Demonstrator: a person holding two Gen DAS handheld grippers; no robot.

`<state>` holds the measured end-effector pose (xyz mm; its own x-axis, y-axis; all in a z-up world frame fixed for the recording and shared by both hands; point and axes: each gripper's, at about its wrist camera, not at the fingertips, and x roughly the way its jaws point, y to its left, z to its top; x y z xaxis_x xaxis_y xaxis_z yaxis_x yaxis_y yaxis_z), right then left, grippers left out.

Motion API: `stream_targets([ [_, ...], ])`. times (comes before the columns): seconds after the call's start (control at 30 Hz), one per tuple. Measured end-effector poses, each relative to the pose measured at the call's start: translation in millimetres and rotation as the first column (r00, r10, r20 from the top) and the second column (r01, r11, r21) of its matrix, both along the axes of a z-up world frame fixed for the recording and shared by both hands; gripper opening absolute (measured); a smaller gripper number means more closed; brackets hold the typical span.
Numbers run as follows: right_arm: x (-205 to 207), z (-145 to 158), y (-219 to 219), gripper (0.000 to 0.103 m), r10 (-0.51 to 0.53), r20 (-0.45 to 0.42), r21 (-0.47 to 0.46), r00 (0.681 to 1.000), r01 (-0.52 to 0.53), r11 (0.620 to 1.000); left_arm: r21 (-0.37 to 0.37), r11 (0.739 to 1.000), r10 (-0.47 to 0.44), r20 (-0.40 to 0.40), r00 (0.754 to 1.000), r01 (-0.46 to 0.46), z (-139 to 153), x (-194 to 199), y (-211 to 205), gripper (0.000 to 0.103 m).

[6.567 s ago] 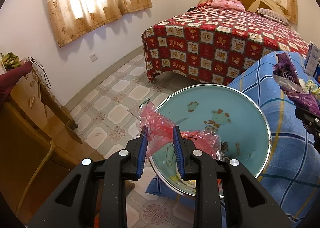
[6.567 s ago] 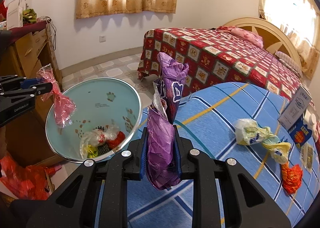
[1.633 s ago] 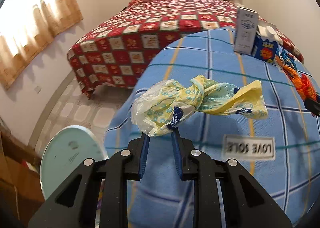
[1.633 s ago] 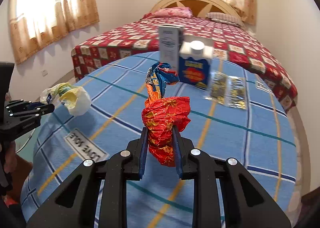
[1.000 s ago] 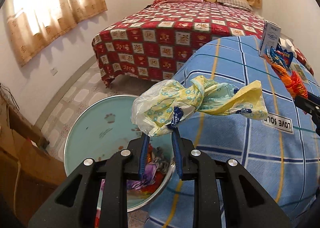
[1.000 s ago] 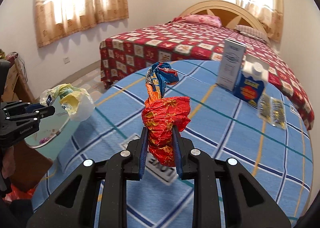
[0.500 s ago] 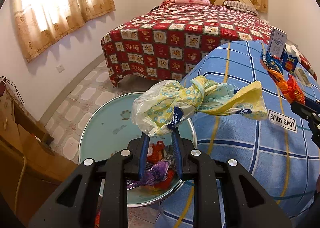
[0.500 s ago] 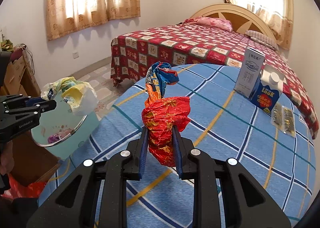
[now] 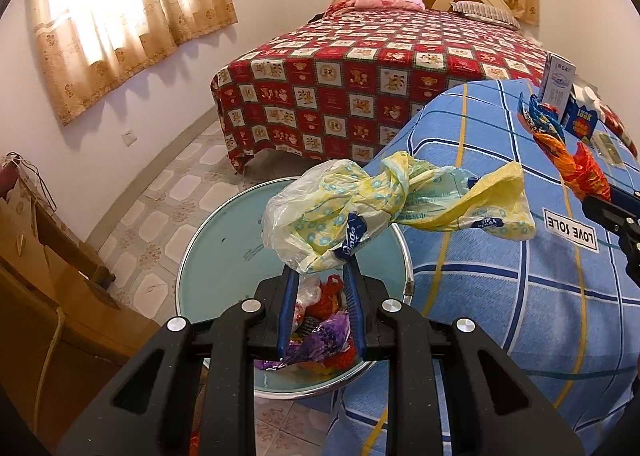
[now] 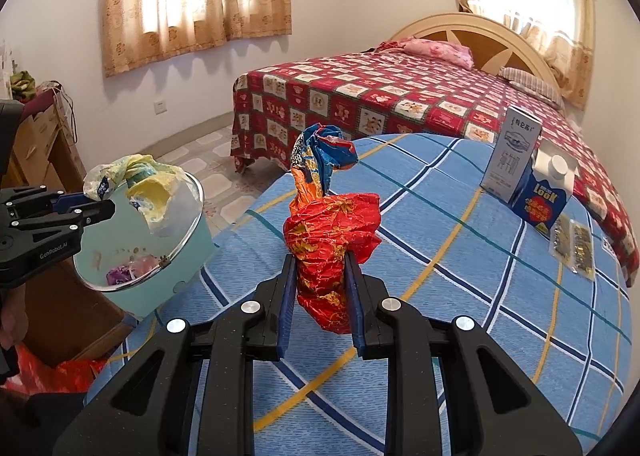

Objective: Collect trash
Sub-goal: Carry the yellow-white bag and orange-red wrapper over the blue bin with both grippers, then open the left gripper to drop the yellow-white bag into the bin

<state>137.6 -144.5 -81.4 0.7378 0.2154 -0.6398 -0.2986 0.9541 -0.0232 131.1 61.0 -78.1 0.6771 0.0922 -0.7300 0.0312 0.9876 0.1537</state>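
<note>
My left gripper (image 9: 320,276) is shut on a crumpled yellow and white plastic bag (image 9: 384,207) and holds it above the open light-blue trash bin (image 9: 224,248), which has purple and red wrappers in it. My right gripper (image 10: 320,268) is shut on a red and orange foil wrapper (image 10: 332,240) and holds it over the blue checked table. In the right wrist view the left gripper (image 10: 100,205) with its bag (image 10: 140,183) hangs over the bin (image 10: 188,248) at the left.
A white carton (image 10: 516,151), a blue carton (image 10: 548,195) and flat gold packets (image 10: 572,240) stand on the far right of the table (image 10: 460,296). A red quilted bed (image 10: 400,103) lies behind. A wooden cabinet (image 9: 48,296) stands left of the bin.
My left gripper has carried the yellow bag from the table leftward until it hangs over the bin. My right gripper has followed toward the table's left edge with the red wrapper.
</note>
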Motion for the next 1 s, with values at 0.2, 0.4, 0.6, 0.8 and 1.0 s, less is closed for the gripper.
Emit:
stream_targets([
  [0.2, -2, 1, 5, 0.024, 0.013, 0.001, -0.003, 1.000, -0.013, 1.000, 0.006, 1.000, 0.007, -0.002, 1.000, -0.007, 0, -5, 6, 0.023],
  [0.4, 0, 1, 9, 0.024, 0.026, 0.003, -0.008, 1.000, -0.026, 1.000, 0.012, 1.000, 0.028, -0.008, 1.000, -0.028, -3, -9, 18, 0.023],
  [0.6, -1, 1, 17, 0.024, 0.042, 0.002, -0.014, 0.999, -0.042, 0.999, 0.017, 0.999, 0.044, -0.012, 0.999, -0.043, -6, -12, 28, 0.023],
  [0.8, 0, 1, 23, 0.024, 0.061, 0.003, -0.019, 0.998, -0.061, 0.998, 0.024, 0.998, 0.059, -0.012, 0.998, -0.059, -6, -15, 38, 0.023],
  [1.0, 2, 1, 35, 0.024, 0.084, 0.001, -0.030, 0.996, -0.084, 0.996, 0.027, 0.996, 0.080, -0.011, 0.997, -0.080, -6, -17, 48, 0.023],
])
